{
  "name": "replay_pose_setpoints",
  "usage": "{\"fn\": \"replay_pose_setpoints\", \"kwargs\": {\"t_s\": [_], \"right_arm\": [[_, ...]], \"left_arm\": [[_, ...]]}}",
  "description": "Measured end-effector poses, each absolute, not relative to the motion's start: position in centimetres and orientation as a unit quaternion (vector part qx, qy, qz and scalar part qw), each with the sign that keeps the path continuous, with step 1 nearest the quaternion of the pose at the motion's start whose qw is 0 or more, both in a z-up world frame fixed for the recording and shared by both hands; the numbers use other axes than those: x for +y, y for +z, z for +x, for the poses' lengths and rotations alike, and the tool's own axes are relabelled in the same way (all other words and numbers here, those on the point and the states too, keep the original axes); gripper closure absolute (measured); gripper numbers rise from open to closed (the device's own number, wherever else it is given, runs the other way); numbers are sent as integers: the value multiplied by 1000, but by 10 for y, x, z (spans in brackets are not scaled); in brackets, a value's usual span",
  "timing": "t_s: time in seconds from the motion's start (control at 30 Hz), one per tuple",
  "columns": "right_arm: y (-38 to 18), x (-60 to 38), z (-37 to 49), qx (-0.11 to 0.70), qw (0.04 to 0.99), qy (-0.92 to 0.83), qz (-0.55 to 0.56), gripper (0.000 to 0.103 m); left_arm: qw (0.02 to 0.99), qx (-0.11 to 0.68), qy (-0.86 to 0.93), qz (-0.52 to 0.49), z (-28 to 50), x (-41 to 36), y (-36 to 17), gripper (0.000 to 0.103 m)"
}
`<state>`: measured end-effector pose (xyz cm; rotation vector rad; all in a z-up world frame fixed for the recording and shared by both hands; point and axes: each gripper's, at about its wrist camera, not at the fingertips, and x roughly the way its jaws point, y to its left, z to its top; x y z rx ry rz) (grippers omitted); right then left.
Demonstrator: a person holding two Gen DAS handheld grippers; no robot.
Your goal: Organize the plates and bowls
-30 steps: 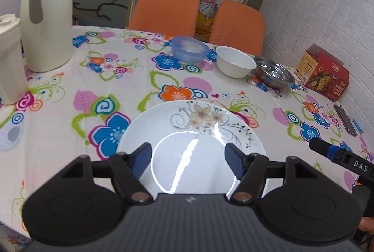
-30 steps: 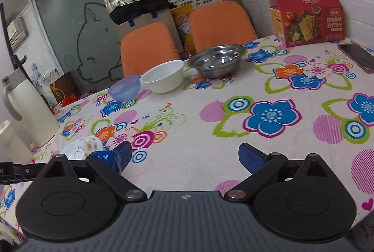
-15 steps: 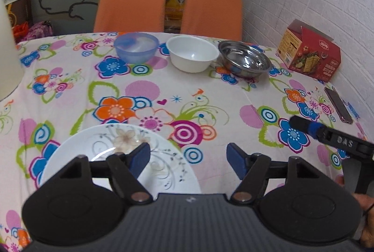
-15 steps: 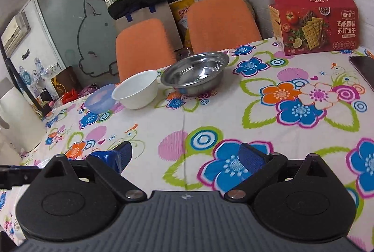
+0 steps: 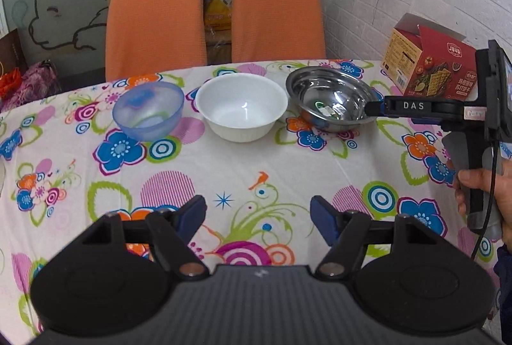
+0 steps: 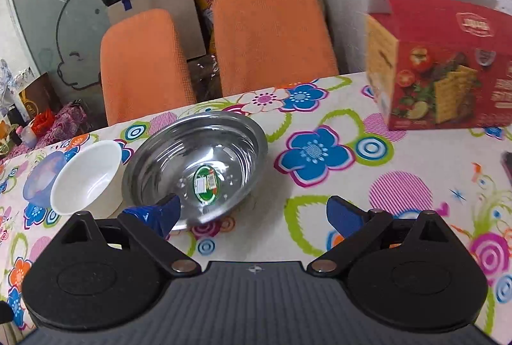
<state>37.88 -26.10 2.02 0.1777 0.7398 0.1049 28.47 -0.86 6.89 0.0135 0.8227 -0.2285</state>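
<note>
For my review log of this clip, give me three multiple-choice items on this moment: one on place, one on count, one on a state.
1. Which bowl sits nearest the red cracker box?
A. blue bowl
B. white bowl
C. steel bowl

2. How many bowls stand on the floral tablecloth?
A. two
B. three
C. four

3. The right gripper is:
A. open, empty
B. shut on a bowl
C. holding a plate

Answers:
C, the steel bowl ends the row on the box's side, past the white bowl and blue bowl.
B, three in a row.
A, its fingers stand apart with nothing between them.
</note>
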Motion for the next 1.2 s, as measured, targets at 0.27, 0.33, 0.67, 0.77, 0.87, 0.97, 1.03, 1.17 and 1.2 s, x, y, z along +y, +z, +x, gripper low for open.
{"fn": "replay_pose_setpoints", "kwargs": {"t_s": [0.27,0.33,0.67,0.77,0.87,0.97,1.03,1.17,1.2], "right_arm": [[16,-259,395,365,927,53,69,17],[17,-261,393,359,930,50,66,17],[13,-270,384,354,926,63,113,17],[17,-270,359,317,931,83,164,17],[17,-267,338,259,938,106,203,17],[20,-272,331,225,937,135,230,17],[23,-278,332,218,939,131,232,17],[14,-283,335,238,930,120,254,17],[12,-283,337,246,925,129,260,17]], "left_arm": [[901,412,-135,-30,329,-18,68,32],[901,412,-134,-27,334,-22,67,32],[893,429,-125,-41,324,-15,56,32],[895,427,-121,-55,307,-12,55,32],[895,428,-118,-47,292,-16,53,32],[895,433,-105,-33,279,-19,49,32],[896,433,-94,-33,275,-20,48,31],[896,435,-78,-26,272,-33,45,32],[896,436,-79,-23,271,-36,45,32]]}}
